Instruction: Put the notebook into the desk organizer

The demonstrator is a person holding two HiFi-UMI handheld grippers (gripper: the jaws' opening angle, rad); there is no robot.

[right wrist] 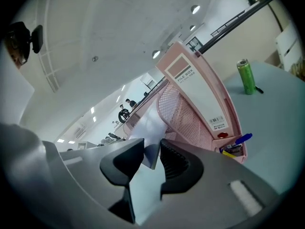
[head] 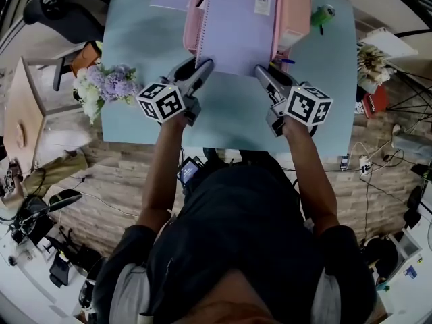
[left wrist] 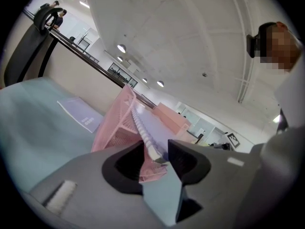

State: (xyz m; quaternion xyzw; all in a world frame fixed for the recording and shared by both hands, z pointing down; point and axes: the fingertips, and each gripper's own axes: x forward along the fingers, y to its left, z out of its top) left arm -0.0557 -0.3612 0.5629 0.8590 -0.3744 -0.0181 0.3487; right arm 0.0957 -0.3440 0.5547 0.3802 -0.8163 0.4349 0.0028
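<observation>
Nearest the camera: the wearer's dark-shirted torso (head: 243, 248) fills the bottom of the head view, with both arms reaching up-frame to the pale blue bench (head: 135, 32).
Task item: a lavender spiral-bound notebook (head: 236, 32) sits in the upper centre of the head view. It is lifted at its lower edge and tilted. Its far end lies between the pink walls of the desk organizer (head: 295, 12) at the top of the frame.
Handling, as I judge it: light and thin. The covers would probably bow if held at a single point. The wire spiral (left wrist: 143, 128) down its left side gives one stiffer edge. The cover looks smooth, so it may slip under the pads. It is not fragile, though a corner could crease.
Where to hold: the two lower corners, one on each side, seem right to me. That should keep it flat and let me steer it between the organizer's walls.
Left side: the left gripper (head: 202, 69) is closed to a narrow gap on the lower-left corner, pinching the end of the wire spiral.
Right side: the right gripper (head: 262, 73) is likewise nearly closed, clamping the lower-right corner of the cover between its jaws.
</observation>
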